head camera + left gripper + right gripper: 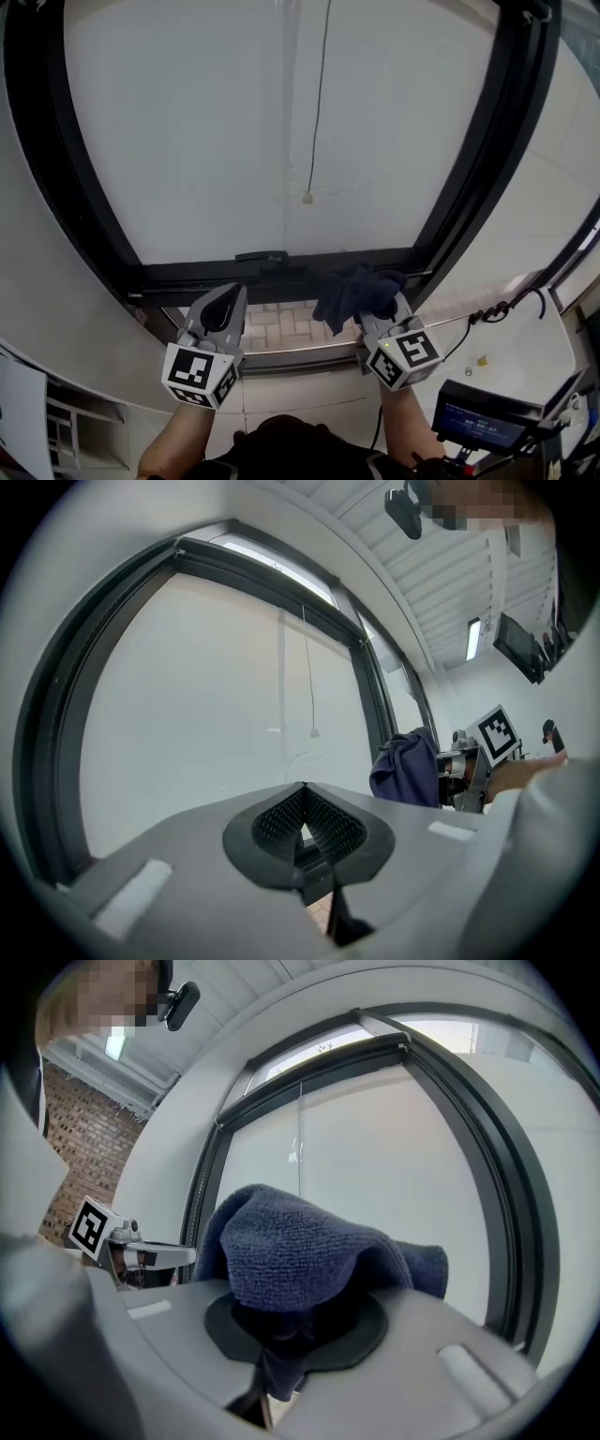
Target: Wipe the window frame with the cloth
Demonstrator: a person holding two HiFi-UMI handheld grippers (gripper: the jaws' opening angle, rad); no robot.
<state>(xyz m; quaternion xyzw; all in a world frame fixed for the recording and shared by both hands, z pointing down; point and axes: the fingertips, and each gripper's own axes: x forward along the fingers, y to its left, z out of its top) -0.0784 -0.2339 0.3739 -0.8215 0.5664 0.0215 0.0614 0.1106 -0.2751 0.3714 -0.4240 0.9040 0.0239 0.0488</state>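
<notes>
Cloth held at the window's lower rail

The right gripper [377, 317] is clamped on the dark blue cloth [356, 292], which bunches over its jaws just beside the window frame [281, 273], perhaps touching it. The left gripper [228, 298], jaws pressed together and empty, sits nearby to its left.

I read this as an office or lab room: dark window frame [281, 272] with a blind cord [319, 112], brick wall [89, 1147], strip light [472, 637], wall monitor [521, 647]
</notes>
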